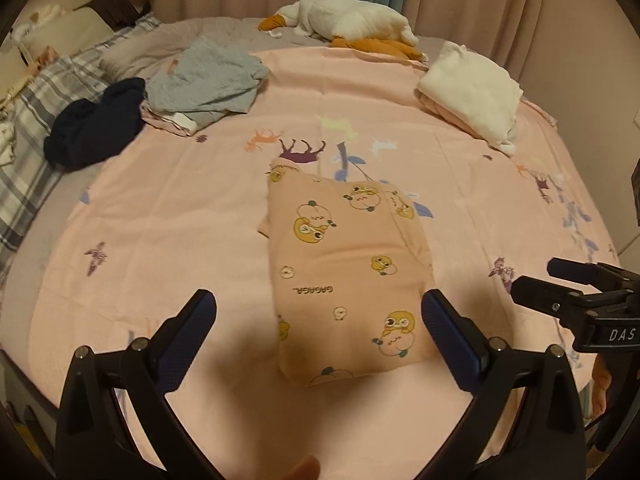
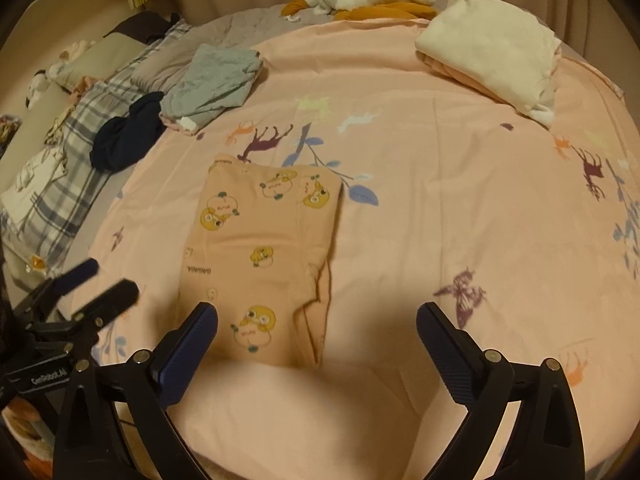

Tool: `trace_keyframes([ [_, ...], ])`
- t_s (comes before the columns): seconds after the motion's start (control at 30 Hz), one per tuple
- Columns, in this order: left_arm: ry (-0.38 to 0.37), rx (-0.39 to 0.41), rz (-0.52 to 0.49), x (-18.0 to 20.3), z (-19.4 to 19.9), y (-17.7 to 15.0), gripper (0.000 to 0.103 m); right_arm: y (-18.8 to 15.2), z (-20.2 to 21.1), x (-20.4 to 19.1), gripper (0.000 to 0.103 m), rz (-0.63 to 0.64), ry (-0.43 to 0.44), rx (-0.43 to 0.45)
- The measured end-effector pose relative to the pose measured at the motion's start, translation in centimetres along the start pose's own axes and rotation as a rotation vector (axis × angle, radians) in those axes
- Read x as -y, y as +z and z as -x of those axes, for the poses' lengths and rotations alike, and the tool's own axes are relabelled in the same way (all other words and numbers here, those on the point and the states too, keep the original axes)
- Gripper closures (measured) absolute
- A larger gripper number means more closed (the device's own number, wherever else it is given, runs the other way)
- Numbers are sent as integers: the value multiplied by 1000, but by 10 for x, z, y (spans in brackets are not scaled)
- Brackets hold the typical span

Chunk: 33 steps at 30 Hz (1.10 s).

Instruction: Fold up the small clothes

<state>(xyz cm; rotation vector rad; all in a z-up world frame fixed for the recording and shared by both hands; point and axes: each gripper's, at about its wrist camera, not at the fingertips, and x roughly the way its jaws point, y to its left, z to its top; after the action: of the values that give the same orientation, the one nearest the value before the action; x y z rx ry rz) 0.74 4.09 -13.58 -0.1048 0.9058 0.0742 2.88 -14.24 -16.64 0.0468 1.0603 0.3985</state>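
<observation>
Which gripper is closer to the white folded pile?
Right. The right gripper hangs open on the pile's side of the bed, while the left gripper, also open, is farther across, on the side with the grey clothes.

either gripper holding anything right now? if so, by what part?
Nothing is held. The left gripper and the right gripper both stand open above the bed, clear of the folded pink garment, which lies flat on the pink sheet.

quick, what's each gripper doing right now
left gripper: open, holding nothing.
right gripper: open, holding nothing, above the folded pink garment.
</observation>
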Motion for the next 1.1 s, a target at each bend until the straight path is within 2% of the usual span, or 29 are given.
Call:
trace_keyframes([
  [0.1,-16,-7,6,0,3,-1,0,-3,0,4,4,-26,-11,-18],
  [0.27,11,20,-14,5,9,-4,0,-9,5,6,4,-59,-2,-23],
  [0.57,7,59,-4,13,20,-4,0,-15,15,1,4,-46,-23,9],
  [0.7,35,78,-26,19,24,-2,0,-16,15,0,4,-38,-6,0],
  [1.1,39,54,-70,29,19,0,0,-13,12,4,4,-63,-2,-13],
])
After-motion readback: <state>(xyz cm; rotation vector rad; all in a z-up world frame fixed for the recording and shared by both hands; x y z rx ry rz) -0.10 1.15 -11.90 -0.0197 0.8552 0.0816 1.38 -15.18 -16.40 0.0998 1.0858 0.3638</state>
